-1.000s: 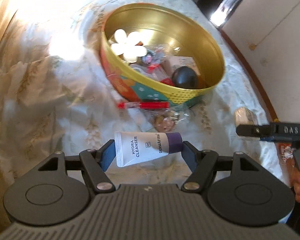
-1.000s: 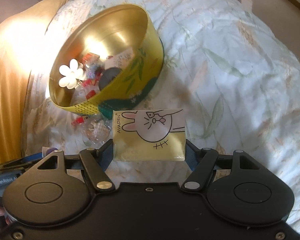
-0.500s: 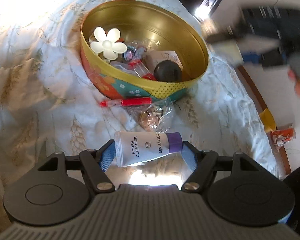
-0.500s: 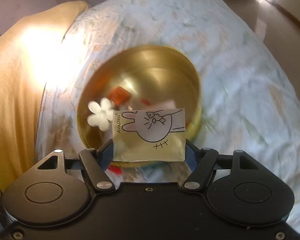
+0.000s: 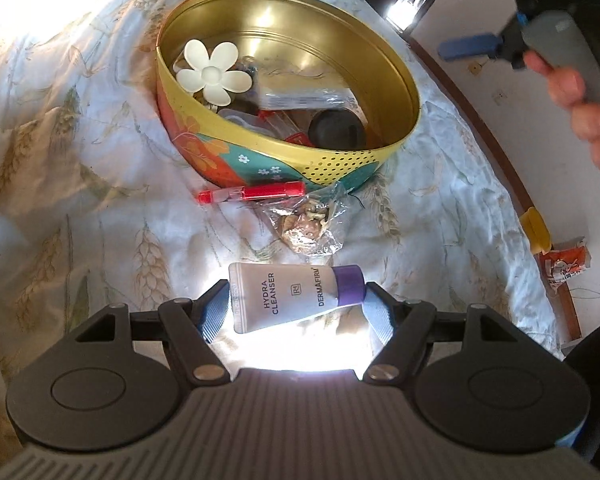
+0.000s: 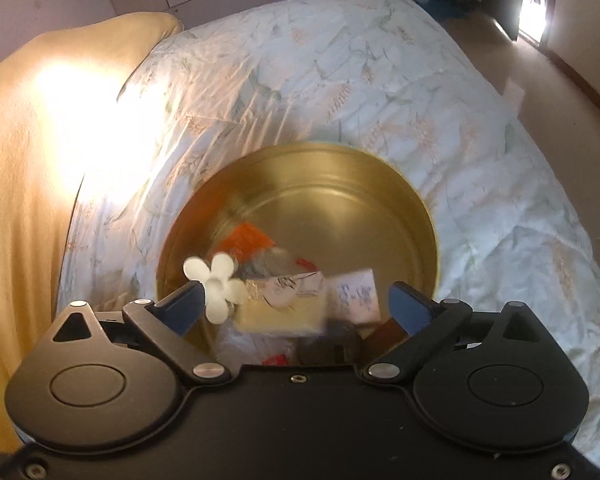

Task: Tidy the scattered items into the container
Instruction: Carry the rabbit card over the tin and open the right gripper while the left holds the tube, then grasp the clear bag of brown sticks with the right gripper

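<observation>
Bedspread (image 5: 80,152) bears tin (image 5: 380,160); left hand-held gripper (image 5: 296,304) grips cleanser tube (image 5: 284,300).

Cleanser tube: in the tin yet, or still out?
Out. The tube is clamped end to end in the left tool, above the bedspread and short of the tin.

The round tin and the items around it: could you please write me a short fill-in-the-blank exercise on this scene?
1. The left gripper is shut on a white tube with a ____ cap.
2. The white flower-shaped piece lies ____ the round tin.
3. The red pen lies on the bedspread, ____ the tin.
4. The right gripper, jaws opening, hangs above the ____.

Missing words: purple; inside; outside; tin
</observation>
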